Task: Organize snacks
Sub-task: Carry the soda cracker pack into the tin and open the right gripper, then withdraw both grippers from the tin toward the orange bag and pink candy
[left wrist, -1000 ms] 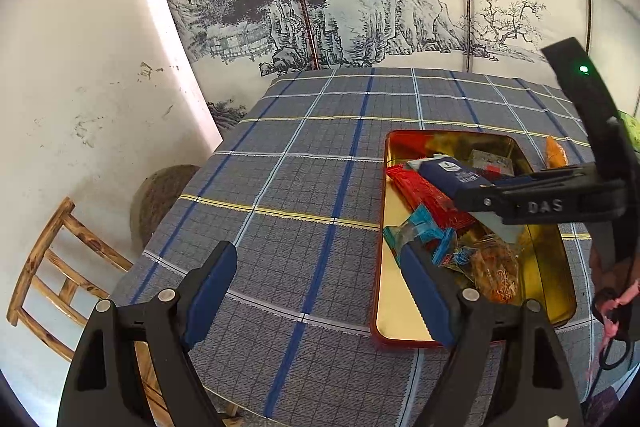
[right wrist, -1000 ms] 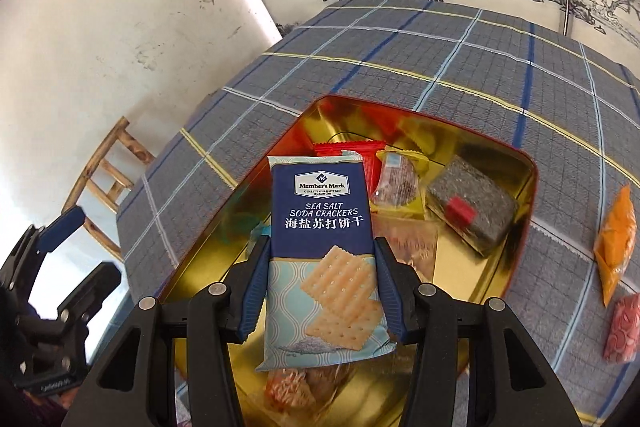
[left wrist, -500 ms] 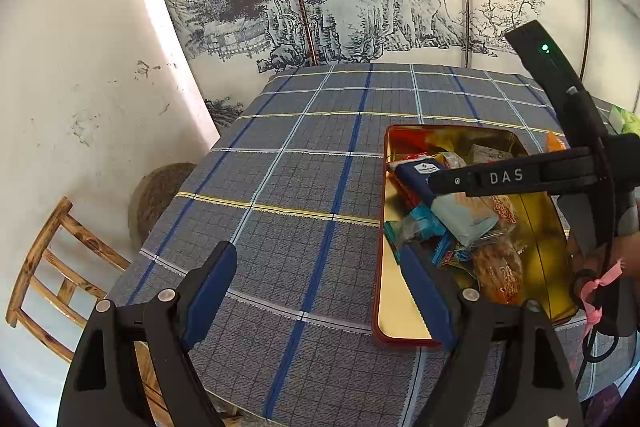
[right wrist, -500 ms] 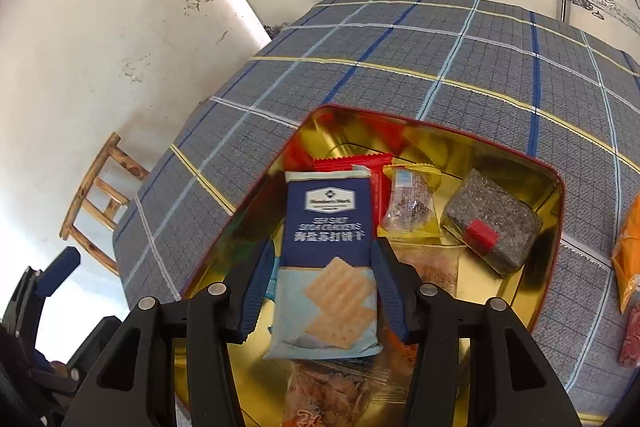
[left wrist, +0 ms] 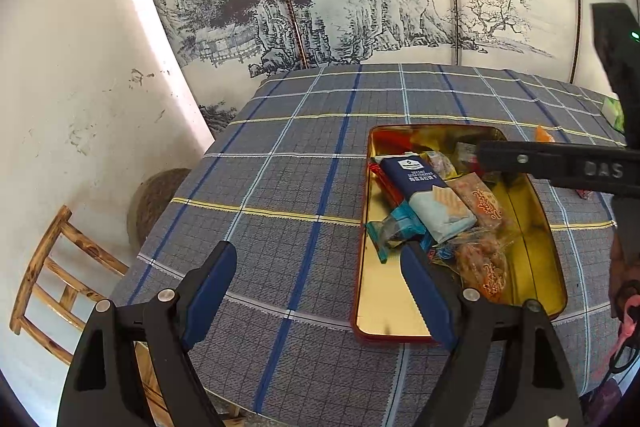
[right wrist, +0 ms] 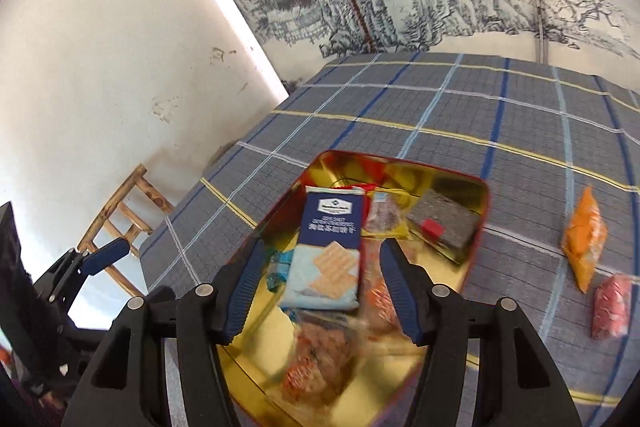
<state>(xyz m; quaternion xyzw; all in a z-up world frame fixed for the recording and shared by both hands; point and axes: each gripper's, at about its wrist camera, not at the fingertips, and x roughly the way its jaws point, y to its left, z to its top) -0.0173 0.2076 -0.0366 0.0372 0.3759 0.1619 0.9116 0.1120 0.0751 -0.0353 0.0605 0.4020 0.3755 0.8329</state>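
My right gripper (right wrist: 320, 287) is opening its fingers, the cracker packet (right wrist: 330, 247) lying free in the gold tin (right wrist: 452, 283) at lower centre. My left gripper (left wrist: 320, 295) stands open over the tabletop (left wrist: 280, 187).

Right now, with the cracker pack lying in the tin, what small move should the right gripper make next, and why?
Probably swing toward the orange packet on the tablecloth. The right gripper has its jaws opening clear of the cracker pack, which lies in the tin, while the orange and red packets remain outside.
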